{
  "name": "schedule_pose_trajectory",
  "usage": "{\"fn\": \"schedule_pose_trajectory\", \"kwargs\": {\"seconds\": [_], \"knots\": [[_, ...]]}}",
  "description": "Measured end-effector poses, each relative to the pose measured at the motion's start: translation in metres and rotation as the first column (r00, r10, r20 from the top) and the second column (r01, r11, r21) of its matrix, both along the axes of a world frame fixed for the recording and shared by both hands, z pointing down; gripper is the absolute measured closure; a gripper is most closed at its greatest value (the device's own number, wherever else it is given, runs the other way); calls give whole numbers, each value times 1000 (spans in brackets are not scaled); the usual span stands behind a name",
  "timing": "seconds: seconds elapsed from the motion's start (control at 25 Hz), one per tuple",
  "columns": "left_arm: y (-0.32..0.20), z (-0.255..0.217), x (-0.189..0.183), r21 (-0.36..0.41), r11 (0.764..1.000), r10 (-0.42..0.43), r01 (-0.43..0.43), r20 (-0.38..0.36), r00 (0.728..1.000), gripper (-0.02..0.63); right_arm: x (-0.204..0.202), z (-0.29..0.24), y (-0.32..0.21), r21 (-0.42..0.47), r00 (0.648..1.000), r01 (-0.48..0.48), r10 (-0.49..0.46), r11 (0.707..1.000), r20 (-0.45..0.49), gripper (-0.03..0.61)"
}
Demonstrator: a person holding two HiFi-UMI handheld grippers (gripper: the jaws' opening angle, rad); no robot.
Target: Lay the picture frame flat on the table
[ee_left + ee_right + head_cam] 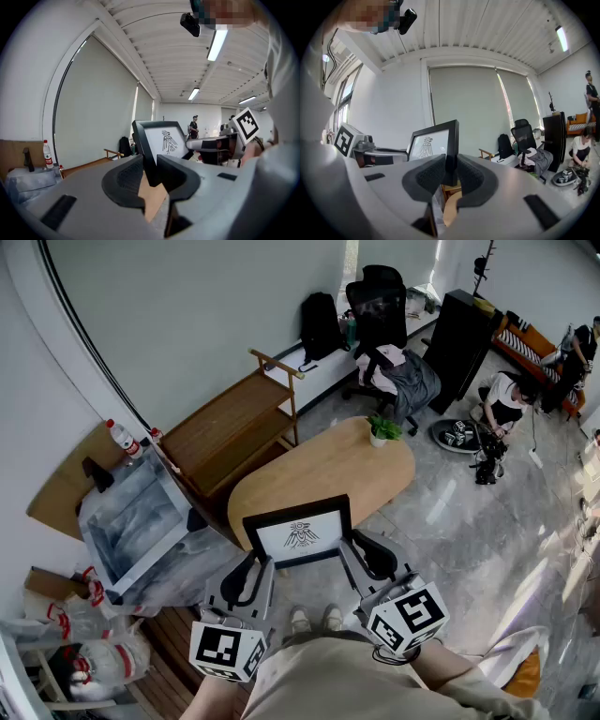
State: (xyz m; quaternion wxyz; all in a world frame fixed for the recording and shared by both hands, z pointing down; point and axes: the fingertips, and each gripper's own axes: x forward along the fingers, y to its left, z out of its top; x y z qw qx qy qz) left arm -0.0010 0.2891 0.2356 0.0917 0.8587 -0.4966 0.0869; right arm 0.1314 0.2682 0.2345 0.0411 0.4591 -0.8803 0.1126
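Observation:
A black picture frame [300, 532] with a white sheet and a bird drawing is held upright in the air, above the near end of the oval wooden table [328, 465]. My left gripper [259, 577] is shut on the frame's left edge [149, 157]. My right gripper [354, 559] is shut on its right edge [451, 152]. In each gripper view the frame's edge stands squeezed between the two dark pads, with the other gripper beyond it. The frame's picture side faces up toward me.
A small potted plant [382, 430] stands at the table's far end. A wooden rack [234, 432] and a plastic-covered box [136, 521] stand to the left. An office chair [389, 343] with clothes and people [506, 399] on the floor are at the far right.

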Motion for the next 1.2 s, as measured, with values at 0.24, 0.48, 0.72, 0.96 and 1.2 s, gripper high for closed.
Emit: {"fn": "schedule_pose_trajectory", "kwargs": {"seconds": [0.24,0.48,0.72,0.96,1.2], "knots": [[-1,4,1,-10,1000,3,-3,7,1000,525,1,3,1,-3,1000,6,-6,1000,0,522],[2,9,12,-24,1000,3,-2,22,1000,525,12,8,3,-11,1000,2,-2,1000,9,522],[4,15,25,-41,999,-8,9,28,1000,523,25,13,5,-14,1000,11,-11,1000,8,522],[-1,18,21,-50,998,-23,24,30,999,522,20,14,-3,-16,1000,23,-23,1000,11,522],[1,23,54,-50,997,-49,51,39,998,522,53,20,-2,-6,998,50,-50,999,30,522]]}}
